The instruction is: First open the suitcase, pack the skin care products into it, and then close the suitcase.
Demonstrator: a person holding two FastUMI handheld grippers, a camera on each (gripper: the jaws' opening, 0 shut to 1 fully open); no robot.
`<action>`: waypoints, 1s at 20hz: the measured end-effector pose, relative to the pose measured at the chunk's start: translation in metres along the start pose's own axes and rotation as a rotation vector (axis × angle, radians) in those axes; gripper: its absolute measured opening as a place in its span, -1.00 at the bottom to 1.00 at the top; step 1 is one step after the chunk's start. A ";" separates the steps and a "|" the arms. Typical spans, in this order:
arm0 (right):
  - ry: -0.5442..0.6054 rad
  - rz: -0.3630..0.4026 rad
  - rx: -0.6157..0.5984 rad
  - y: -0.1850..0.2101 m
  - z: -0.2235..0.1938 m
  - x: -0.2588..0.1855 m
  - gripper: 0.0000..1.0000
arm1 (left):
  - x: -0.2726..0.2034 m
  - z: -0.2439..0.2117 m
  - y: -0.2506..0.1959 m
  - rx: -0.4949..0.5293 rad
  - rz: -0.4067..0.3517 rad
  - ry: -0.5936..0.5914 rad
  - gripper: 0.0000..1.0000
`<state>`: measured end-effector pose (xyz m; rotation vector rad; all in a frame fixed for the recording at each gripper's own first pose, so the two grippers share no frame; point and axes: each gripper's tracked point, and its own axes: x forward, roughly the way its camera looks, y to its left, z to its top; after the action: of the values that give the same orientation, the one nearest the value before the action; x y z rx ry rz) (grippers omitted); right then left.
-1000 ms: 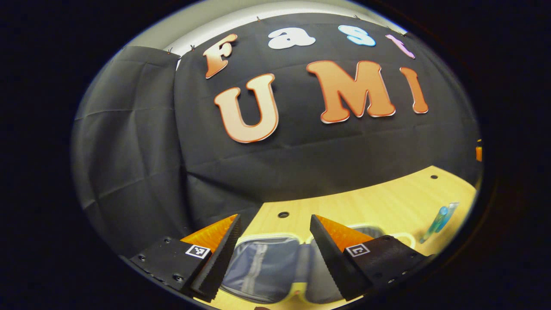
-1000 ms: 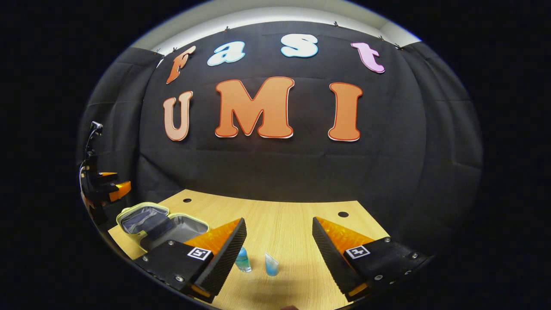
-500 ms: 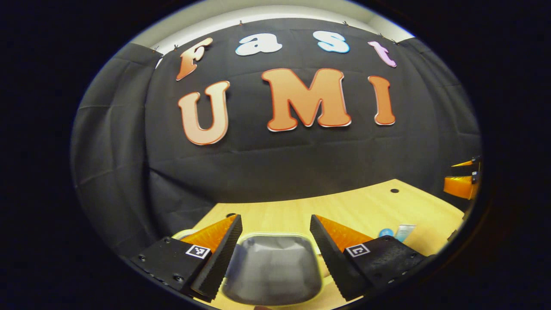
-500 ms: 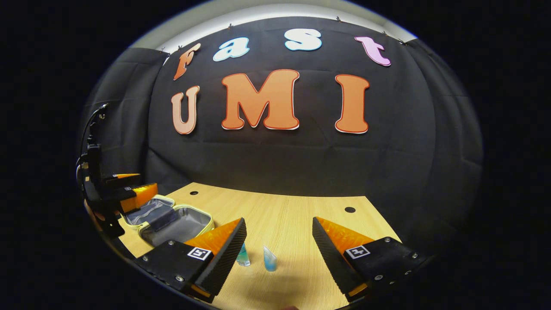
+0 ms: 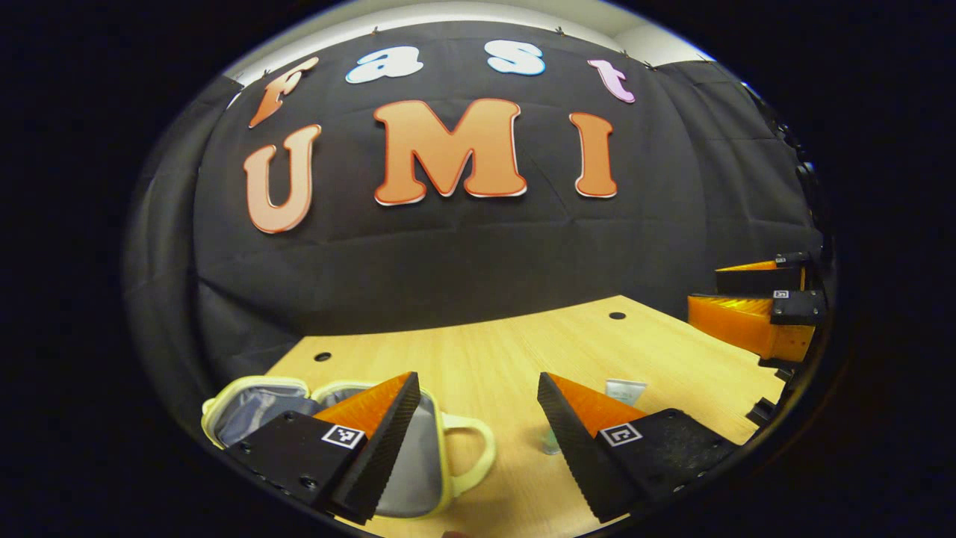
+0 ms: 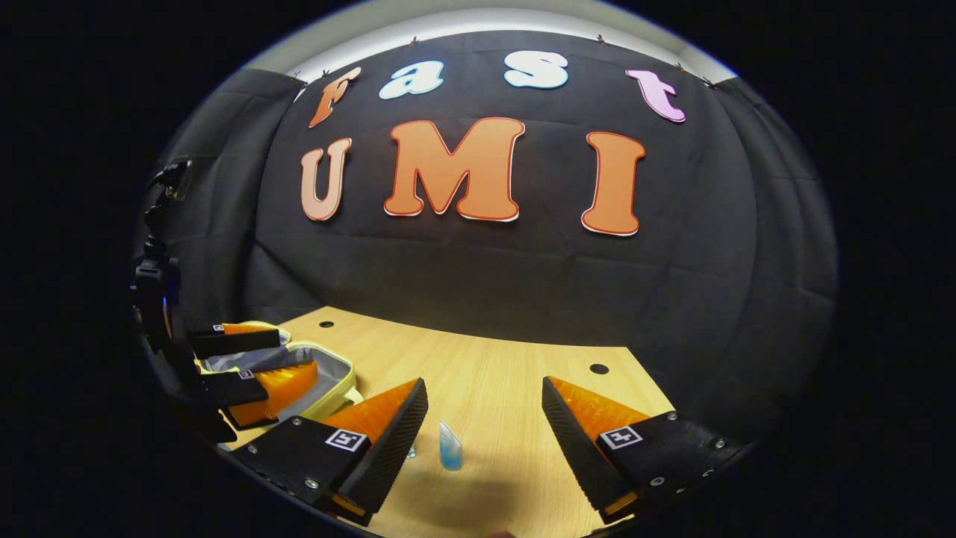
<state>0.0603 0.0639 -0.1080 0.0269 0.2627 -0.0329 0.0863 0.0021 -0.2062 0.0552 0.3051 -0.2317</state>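
The small suitcase [image 5: 258, 382] lies open on the wooden table, pale yellow rim and grey lining, at the lower left of the left gripper view. My left gripper [image 5: 478, 418] is open and empty, above the case's handle side. Past its right finger stands a pale tube [image 5: 624, 388], and a small bottle [image 5: 551, 442] peeks out beside that finger. In the right gripper view a blue tube [image 6: 449, 453] stands between the fingers of my open right gripper [image 6: 485, 418]. A small bottle [image 6: 411, 451] is half hidden by one finger. The left gripper [image 6: 295, 353] hangs over the suitcase [image 6: 347, 373].
The light wooden table [image 6: 508, 373] has round cable holes near its back edge, where the black cloth wall rises. The right gripper [image 5: 703, 288] hovers at the far right of the left gripper view, above the table.
The left gripper has swung right: the suitcase slid from the middle to the lower left of its view. In the right gripper view it has moved in over the case.
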 end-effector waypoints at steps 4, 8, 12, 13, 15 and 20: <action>0.010 -0.002 -0.024 -0.006 -0.023 0.008 0.94 | 0.021 -0.040 -0.036 -0.018 -0.054 0.052 0.97; 0.034 0.009 -0.042 -0.011 -0.057 0.018 0.96 | 0.046 -0.080 -0.058 -0.015 -0.079 0.090 0.97; 0.065 0.013 -0.051 -0.011 -0.090 0.028 0.96 | 0.064 -0.110 -0.075 -0.006 -0.098 0.124 0.97; 0.066 0.020 -0.053 -0.010 -0.095 0.030 0.95 | 0.068 -0.113 -0.079 -0.009 -0.102 0.129 0.99; 0.073 0.031 -0.048 -0.008 -0.104 0.033 0.95 | 0.079 -0.125 -0.083 -0.009 -0.100 0.150 0.98; 0.106 0.054 -0.023 -0.006 -0.129 0.041 0.95 | 0.100 -0.149 -0.093 -0.042 -0.124 0.208 0.58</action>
<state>0.0666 0.0603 -0.2433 0.0126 0.3678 0.0256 0.1139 -0.0964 -0.3801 0.0186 0.5215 -0.3435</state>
